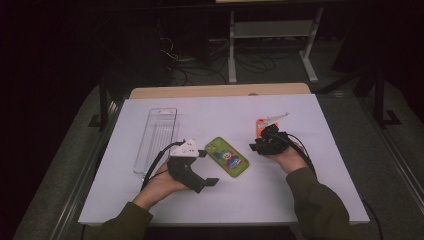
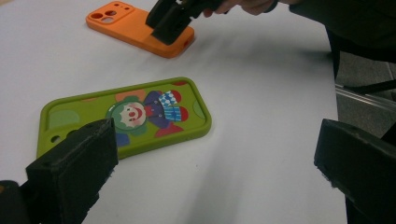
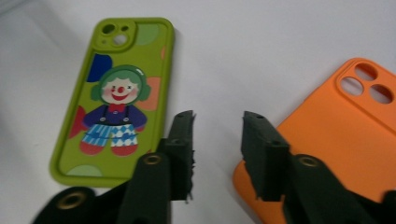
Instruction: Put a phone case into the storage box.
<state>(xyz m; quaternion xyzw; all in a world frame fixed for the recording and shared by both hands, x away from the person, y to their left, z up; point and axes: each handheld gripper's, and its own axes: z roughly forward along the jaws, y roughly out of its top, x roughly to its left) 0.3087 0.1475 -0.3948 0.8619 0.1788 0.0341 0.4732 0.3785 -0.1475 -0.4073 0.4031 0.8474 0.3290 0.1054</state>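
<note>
At nine o'clock on the white bench (image 1: 300, 200), my left hand-held gripper (image 2: 205, 172) gapes wide, empty, beside the green clown-print rubber phone case (image 2: 126, 116). At three o'clock, my right hand-held gripper (image 3: 217, 140), narrowed but holding nothing, sits at the orange silicone phone case (image 3: 345, 135). Next, I judge, nip its edge; the right gripper view reveals the gap.

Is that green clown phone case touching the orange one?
Apart. In the left gripper view, bare white table lies between the green clown case and the orange case; the right gripper view shows the same gap.
</note>
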